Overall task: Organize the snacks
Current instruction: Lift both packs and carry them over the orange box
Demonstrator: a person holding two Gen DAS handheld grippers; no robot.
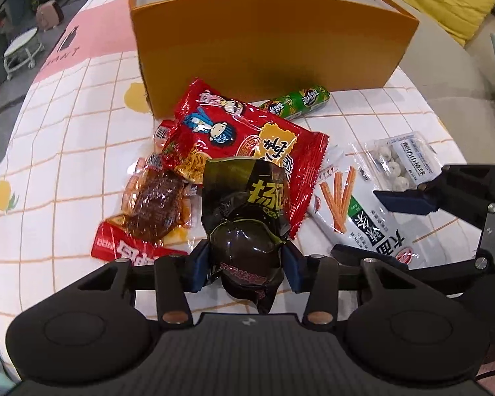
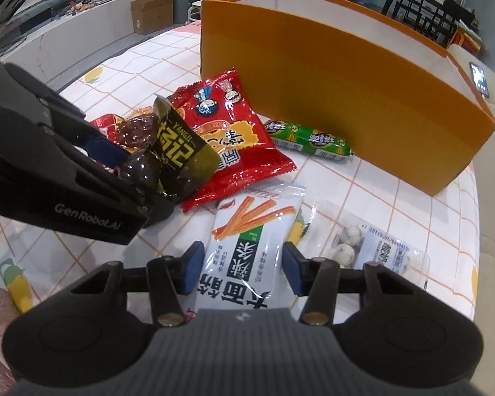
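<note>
Both claws are gripping: left claw (image 1: 246, 262) pinching the dark glossy foil snack pouch (image 1: 244, 221), right claw (image 2: 242, 265) clamping the white noodle-stick packet (image 2: 247, 241), each needing lifting into the far orange cardboard box (image 2: 346, 99).

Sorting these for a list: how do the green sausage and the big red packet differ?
The green sausage is a slim tube; the red packet is a flat, wide pouch. The sausage lies bare on the cloth beside the orange box; the red packet is partly covered by a black packet. Both are sealed.

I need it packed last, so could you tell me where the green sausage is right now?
The green sausage lies on the tablecloth against the foot of the orange box, just right of the red snack bag, beyond both grippers.
</note>
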